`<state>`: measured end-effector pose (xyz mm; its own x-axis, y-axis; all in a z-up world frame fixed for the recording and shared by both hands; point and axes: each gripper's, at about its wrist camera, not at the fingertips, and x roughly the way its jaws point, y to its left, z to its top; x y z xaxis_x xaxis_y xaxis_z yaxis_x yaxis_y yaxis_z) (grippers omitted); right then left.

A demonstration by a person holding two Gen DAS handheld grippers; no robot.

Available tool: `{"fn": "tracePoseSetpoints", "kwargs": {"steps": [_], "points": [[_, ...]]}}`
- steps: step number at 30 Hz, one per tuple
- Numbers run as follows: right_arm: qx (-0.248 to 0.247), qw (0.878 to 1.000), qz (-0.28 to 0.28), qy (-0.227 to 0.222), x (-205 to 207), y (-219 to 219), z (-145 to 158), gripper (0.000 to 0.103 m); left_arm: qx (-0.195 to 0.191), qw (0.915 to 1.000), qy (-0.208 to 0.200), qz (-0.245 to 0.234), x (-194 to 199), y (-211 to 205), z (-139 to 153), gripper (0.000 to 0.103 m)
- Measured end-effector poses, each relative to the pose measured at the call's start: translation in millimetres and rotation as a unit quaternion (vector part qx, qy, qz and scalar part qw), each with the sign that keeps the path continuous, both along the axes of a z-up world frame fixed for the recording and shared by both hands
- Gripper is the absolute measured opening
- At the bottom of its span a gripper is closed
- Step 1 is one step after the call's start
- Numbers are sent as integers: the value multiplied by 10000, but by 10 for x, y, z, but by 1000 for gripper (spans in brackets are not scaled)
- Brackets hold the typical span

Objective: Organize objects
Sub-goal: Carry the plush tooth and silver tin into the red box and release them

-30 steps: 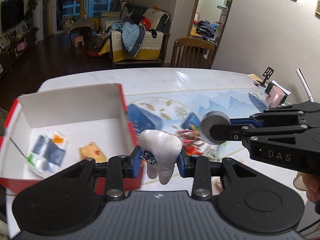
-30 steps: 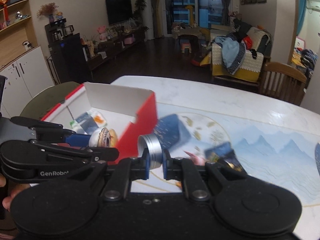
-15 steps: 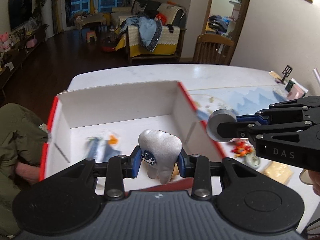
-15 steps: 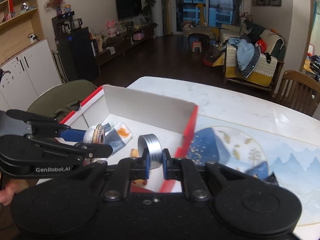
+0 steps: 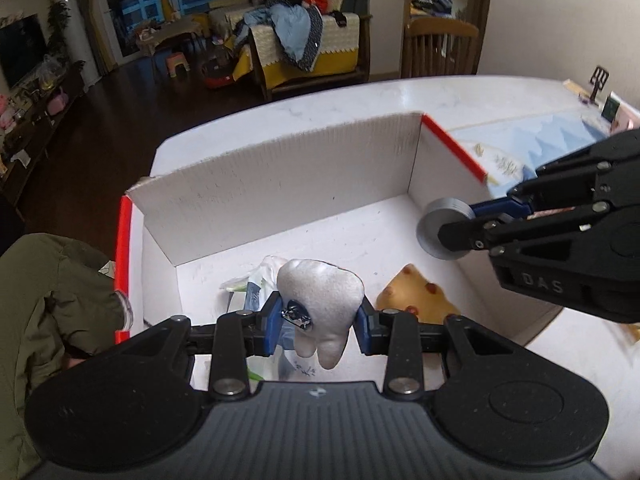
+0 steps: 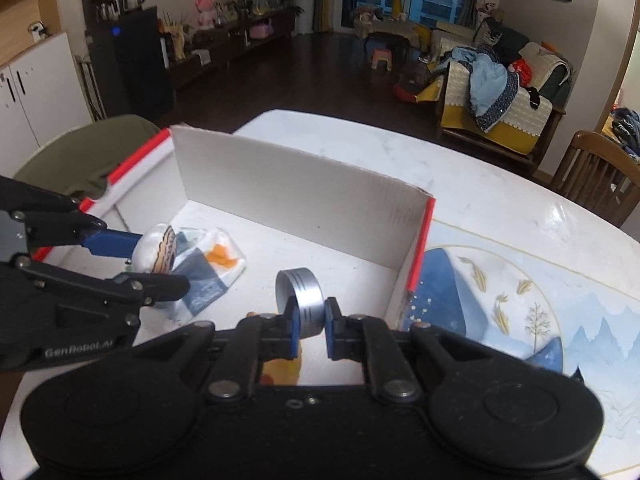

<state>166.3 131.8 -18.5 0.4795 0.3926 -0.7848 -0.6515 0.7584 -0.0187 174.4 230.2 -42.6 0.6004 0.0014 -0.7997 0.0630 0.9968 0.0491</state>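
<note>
My left gripper (image 5: 318,326) is shut on a white tooth-shaped plush (image 5: 322,304) and holds it over the open white box with red edges (image 5: 280,184). My right gripper (image 6: 310,330) is shut on a round silver tin (image 6: 301,298), held on edge over the box's right part. In the left wrist view the tin (image 5: 442,228) and the right gripper show at the right. In the right wrist view the plush (image 6: 156,254) and the left gripper (image 6: 148,258) show at the left. In the box lie a plastic packet (image 6: 212,266) and a yellow cheese-shaped toy (image 5: 416,296).
The box (image 6: 304,196) stands on a white table with a blue landscape mat (image 6: 520,304) to its right. An olive jacket (image 5: 48,288) lies at the box's left. A wooden chair (image 6: 600,176) stands beyond the far table edge.
Both grippers have moved left from over the mat to over the box, each still holding its object. The box now fills the middle of both views.
</note>
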Motion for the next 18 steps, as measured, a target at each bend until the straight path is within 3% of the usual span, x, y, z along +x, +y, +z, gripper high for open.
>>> {"fn": "tracePoseSetpoints", "kwargs": {"steps": [18], "points": [[-391, 9981, -79, 480, 267, 344, -359, 14, 73, 9946, 1034, -4, 350, 101, -376, 36]]}}
